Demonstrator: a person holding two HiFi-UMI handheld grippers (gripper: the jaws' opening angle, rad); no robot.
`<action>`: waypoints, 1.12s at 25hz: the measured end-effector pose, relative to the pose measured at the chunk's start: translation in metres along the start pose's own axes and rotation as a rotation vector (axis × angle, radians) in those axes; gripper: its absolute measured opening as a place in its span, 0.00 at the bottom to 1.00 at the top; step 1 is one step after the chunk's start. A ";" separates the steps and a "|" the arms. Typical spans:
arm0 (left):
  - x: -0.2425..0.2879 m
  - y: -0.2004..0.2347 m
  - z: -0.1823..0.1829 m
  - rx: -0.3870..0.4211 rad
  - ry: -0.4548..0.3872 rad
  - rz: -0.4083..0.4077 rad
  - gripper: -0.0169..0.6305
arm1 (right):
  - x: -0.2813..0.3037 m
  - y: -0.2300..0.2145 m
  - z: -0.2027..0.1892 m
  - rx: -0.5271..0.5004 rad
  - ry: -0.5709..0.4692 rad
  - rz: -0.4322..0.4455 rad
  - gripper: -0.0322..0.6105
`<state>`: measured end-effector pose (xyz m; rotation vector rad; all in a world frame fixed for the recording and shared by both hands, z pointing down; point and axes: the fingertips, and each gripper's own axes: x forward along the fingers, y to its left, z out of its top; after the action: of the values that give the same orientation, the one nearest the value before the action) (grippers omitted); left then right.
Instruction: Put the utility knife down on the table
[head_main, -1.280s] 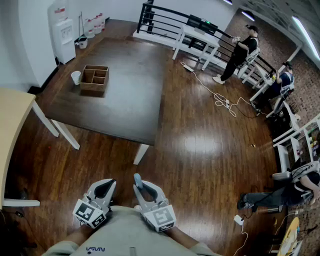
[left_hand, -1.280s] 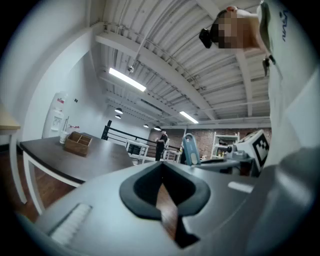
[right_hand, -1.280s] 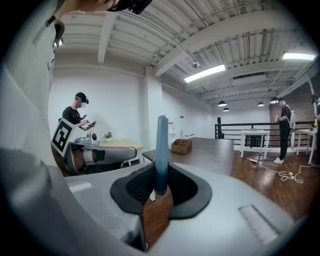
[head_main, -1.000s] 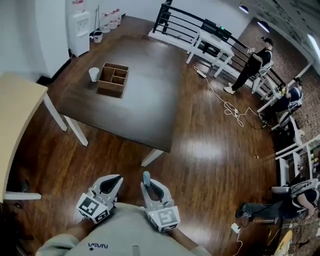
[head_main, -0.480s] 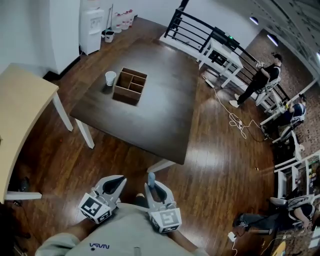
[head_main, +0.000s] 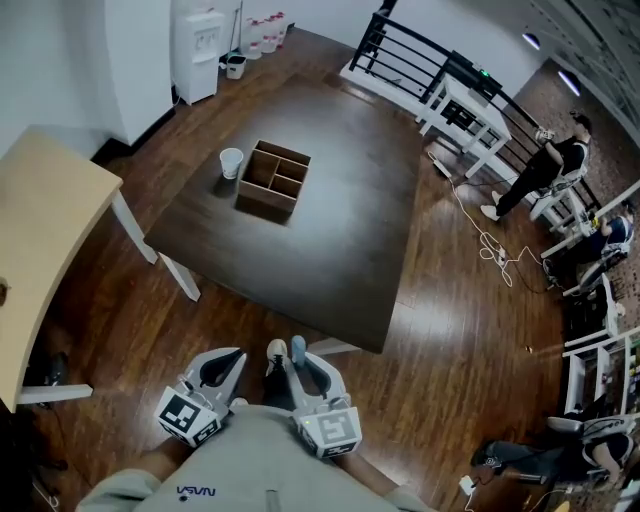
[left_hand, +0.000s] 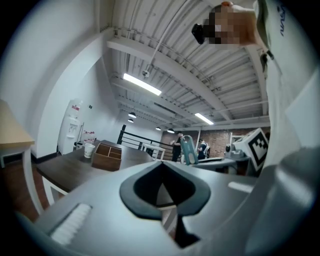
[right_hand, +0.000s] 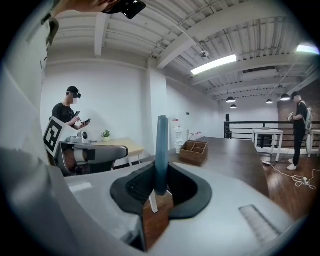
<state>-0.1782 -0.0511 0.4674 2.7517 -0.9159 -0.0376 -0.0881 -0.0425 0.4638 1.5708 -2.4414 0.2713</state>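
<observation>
Head view looks down on both tongs held close to the person's body, over the wooden floor (head_main: 470, 330) and just short of the near corner of the dark bench (head_main: 340, 230). The right tongs (head_main: 300, 362) are pinching the utility knife (head_main: 298, 349), whose blue-grey body sticks out beyond the tips toward the bench. The knife is in the air and not touching the bench. Right gripper view shows the same grip from behind: the knife (right_hand: 161, 150) stands straight up the middle of the picture, clamped between the dark pads of the right tongs (right_hand: 161, 175). The left tongs (head_main: 228, 358) sit just beside the right ones, on their left. Left gripper view shows the left tongs (left_hand: 162, 167) pressed together at the tips with nothing between them, and the knife (left_hand: 188, 150) appears off to their right. Far across the bench stands a wooden box (head_main: 274, 178) divided into compartments, with a white cup (head_main: 231, 162) just beside it on the left, apart from it. Beyond the bench a water dispenser (head_main: 197, 50) stands against the white wall, a black railing (head_main: 430, 60) runs along the back, and a person (head_main: 560, 165) stands at the right.
</observation>
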 end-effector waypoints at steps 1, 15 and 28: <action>0.007 0.005 0.002 0.005 0.002 0.007 0.03 | 0.007 -0.007 0.001 0.004 0.002 0.006 0.16; 0.162 0.066 0.036 0.068 0.076 0.025 0.03 | 0.110 -0.142 0.029 0.041 0.030 0.055 0.16; 0.282 0.091 -0.007 0.063 0.245 -0.048 0.03 | 0.175 -0.261 -0.025 0.013 0.181 -0.044 0.16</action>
<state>-0.0038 -0.2874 0.5100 2.7547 -0.7980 0.3175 0.0815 -0.2947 0.5464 1.5318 -2.2694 0.4033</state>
